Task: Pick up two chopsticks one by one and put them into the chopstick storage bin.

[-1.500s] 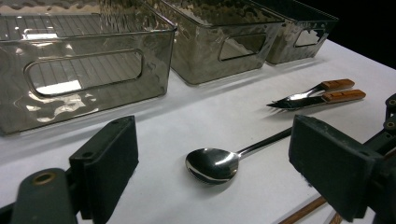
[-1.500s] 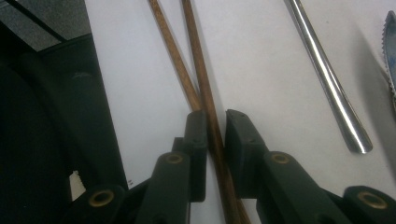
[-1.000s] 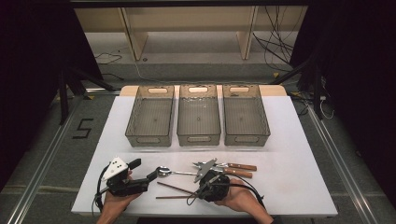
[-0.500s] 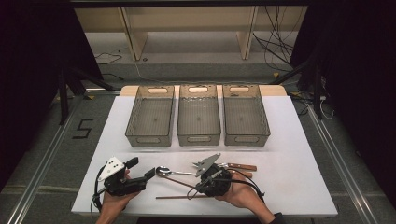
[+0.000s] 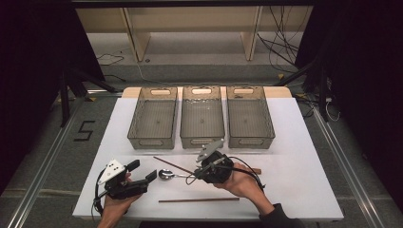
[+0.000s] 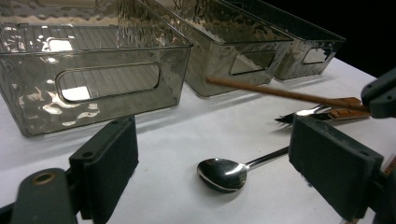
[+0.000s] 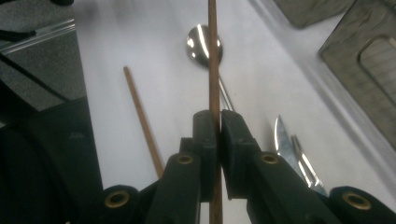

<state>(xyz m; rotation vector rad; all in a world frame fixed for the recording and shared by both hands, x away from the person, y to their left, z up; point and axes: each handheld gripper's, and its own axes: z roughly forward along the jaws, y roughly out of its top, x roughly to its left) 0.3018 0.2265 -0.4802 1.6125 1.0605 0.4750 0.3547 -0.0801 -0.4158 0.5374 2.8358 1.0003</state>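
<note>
Chopstick [image 7: 214,60] lengthwise between right tongs [image 7: 217,122]

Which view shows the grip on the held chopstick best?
The right gripper view: the chopstick runs straight between the shut jaws of the right hand-held gripper. The left gripper view shows its shaft raised above the table, grip hidden. In the high view it is a thin line.
</note>
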